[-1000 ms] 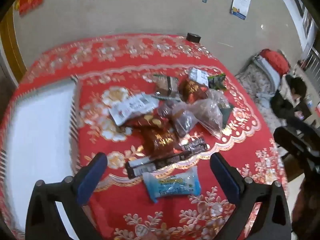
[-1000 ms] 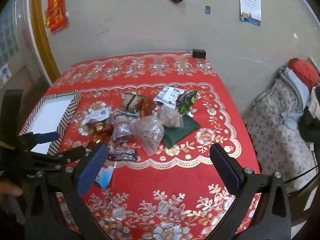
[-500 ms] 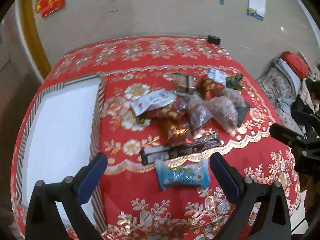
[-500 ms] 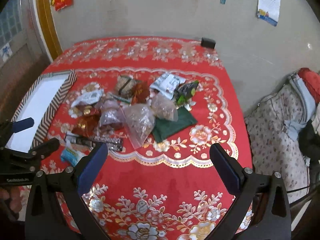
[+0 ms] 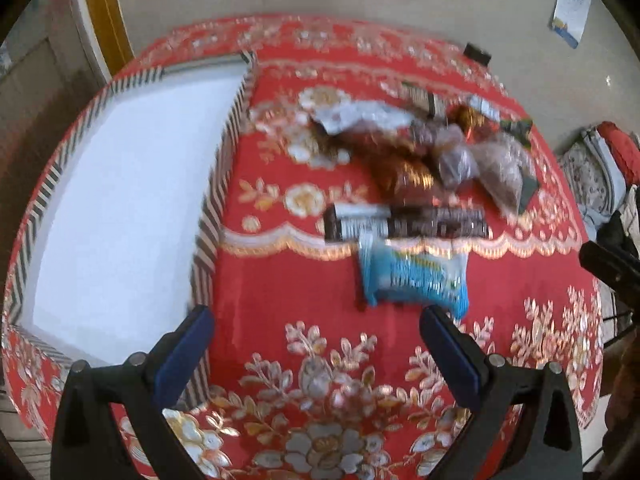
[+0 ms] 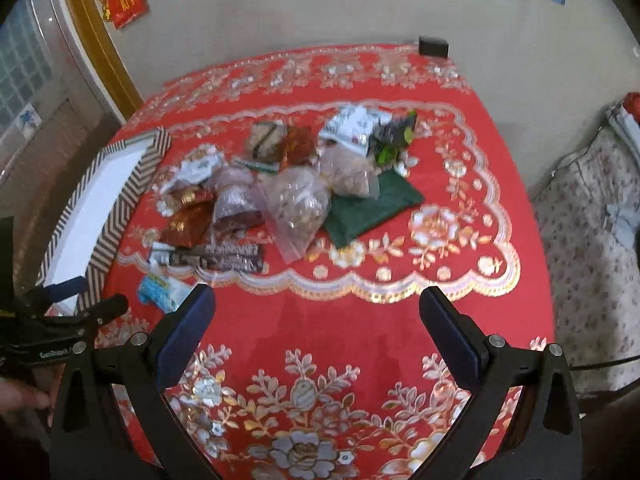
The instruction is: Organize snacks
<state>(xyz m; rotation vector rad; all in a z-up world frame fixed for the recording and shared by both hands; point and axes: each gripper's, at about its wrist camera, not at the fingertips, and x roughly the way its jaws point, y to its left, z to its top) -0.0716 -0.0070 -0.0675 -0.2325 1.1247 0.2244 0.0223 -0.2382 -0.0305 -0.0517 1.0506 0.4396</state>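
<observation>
A heap of snack packets lies mid-table on the red flowered cloth. Nearest to me are a light blue packet (image 5: 414,278) and a long dark bar (image 5: 406,223). Behind them sit red-gold wrappers (image 5: 404,174), clear bags (image 6: 296,204), a white packet (image 6: 354,124) and a green pouch (image 6: 370,208). A white tray with a striped rim (image 5: 212,216) stands at the left. My left gripper (image 5: 316,342) hangs open just short of the blue packet, holding nothing. My right gripper (image 6: 316,330) is open over bare cloth, nearer than the heap. The left gripper (image 6: 70,298) also shows there, beside the tray.
A small black box (image 6: 433,46) sits at the table's far edge against the wall. A floral padded seat (image 6: 592,248) with a red cushion stands to the right of the table. A hand (image 6: 20,398) shows at the lower left of the right wrist view.
The left gripper has swung left and moved in, so the tray and blue packet loom larger. The right gripper's view has shifted slightly. Both stay open and empty.
</observation>
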